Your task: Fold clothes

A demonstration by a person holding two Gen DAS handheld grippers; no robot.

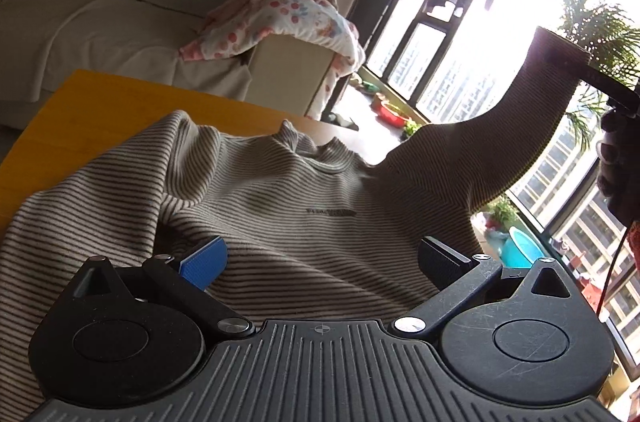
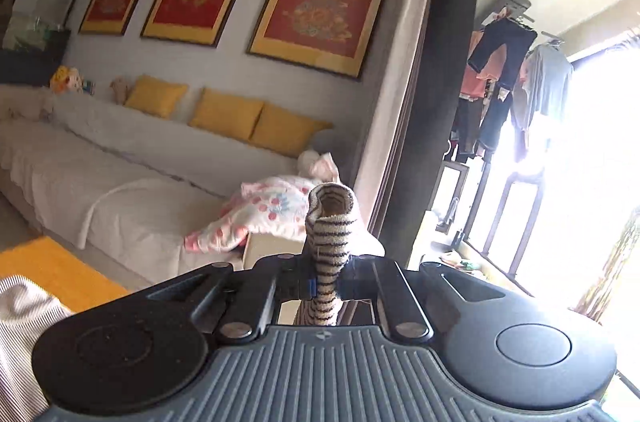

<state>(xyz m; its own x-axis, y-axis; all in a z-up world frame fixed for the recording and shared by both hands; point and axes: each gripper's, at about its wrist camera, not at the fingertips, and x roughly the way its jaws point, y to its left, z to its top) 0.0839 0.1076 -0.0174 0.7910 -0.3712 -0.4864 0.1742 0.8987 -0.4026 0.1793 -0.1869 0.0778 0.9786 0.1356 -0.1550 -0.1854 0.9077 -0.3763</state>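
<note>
We see the sweater (image 1: 280, 206) lying on the table (image 1: 100, 110); behind the table stands the sofa (image 1: 80, 22), windows (image 1: 460, 70) to its right.

Soft ribbed knit cloth, finely striped beige and brown, in the sweater (image 1: 280, 206) spread ahead of the left gripper (image 1: 320, 258). Matt black plastic, faintly scratched, with bright metal pivot screws; blue textured pad on one finger. Smooth yellow wood-look bench (image 1: 100, 110) beyond. Pinched between the right gripper (image 2: 326, 282) jaws, coarser knit cuff (image 2: 332, 218), looped inside.
</note>
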